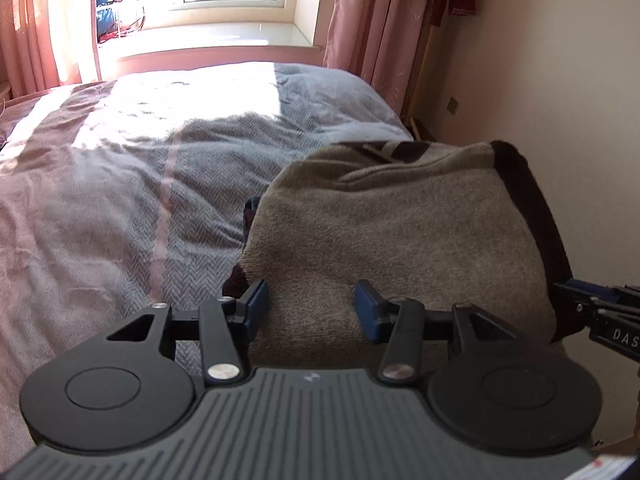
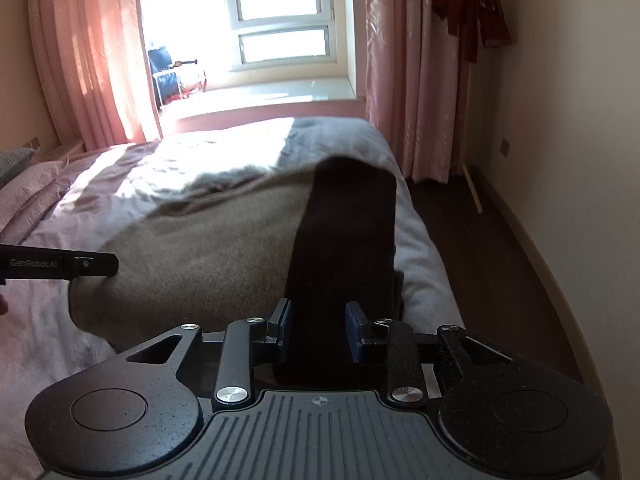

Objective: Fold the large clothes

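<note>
A thick beige knitted garment (image 1: 400,240) with a dark brown band (image 2: 344,240) lies folded on the bed, near its right edge. My left gripper (image 1: 312,306) is open over the garment's near left corner, and beige fabric fills the gap between its blue pads (image 1: 366,310). My right gripper (image 2: 318,330) is open over the near end of the dark band, which runs on under its fingers (image 2: 356,332). In the left wrist view the right gripper (image 1: 576,300) reaches in at the garment's right edge. In the right wrist view the left gripper (image 2: 112,265) touches the beige edge.
The bed (image 1: 120,200) has a pink and grey herringbone cover, sunlit at the far end. Pink curtains (image 2: 404,80) frame a window. A dark red garment hangs on a stand (image 2: 472,12) by the right wall. Dark wooden floor (image 2: 472,248) runs along the bed's right side.
</note>
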The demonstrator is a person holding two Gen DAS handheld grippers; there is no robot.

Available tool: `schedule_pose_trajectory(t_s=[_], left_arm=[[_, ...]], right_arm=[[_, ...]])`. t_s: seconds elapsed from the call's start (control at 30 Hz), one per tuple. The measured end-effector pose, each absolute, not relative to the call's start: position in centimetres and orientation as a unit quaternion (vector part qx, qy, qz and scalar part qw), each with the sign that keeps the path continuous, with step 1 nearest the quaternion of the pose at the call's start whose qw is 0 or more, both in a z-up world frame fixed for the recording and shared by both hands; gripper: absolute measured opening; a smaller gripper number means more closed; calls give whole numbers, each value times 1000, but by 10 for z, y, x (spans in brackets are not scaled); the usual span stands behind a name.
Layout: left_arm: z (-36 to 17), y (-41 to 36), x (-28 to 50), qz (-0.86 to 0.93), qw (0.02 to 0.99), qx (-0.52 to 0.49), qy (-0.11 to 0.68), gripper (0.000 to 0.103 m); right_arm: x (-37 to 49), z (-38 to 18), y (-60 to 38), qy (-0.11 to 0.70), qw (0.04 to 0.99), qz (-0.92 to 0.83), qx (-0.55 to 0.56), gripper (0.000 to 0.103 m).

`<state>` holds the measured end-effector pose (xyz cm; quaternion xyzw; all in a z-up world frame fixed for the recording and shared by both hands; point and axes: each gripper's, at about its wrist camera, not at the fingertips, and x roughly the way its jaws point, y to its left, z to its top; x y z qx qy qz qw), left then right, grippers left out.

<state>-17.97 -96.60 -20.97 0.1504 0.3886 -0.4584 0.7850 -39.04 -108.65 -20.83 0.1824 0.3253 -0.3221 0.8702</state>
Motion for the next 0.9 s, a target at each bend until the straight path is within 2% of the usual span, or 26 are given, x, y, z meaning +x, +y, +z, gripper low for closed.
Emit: schedule_pose_trajectory(t_s=[0.17,0.23,0.3,0.37,0.9], left_arm=[[-186,-959,-186,-447,790,152,391,45],[-166,-951,-194,-447,792,154,387,50],[-146,-940,-203,-448,795,155,379,56],[-129,-926,-213,-450,795,157,376,62],[-59,-797,-292,-489,768,193,367,75]], right_arm=[[-395,-184,-1097,348,853,-317,224,25],[-405,-164,-1092,336,852,-322,239,29],[-418,-146,-1082,324,853,-326,249,50],[-430,-131,-1065,317,851,-328,261,62],[-485,-69,-931,329,854,-296,273,64]])
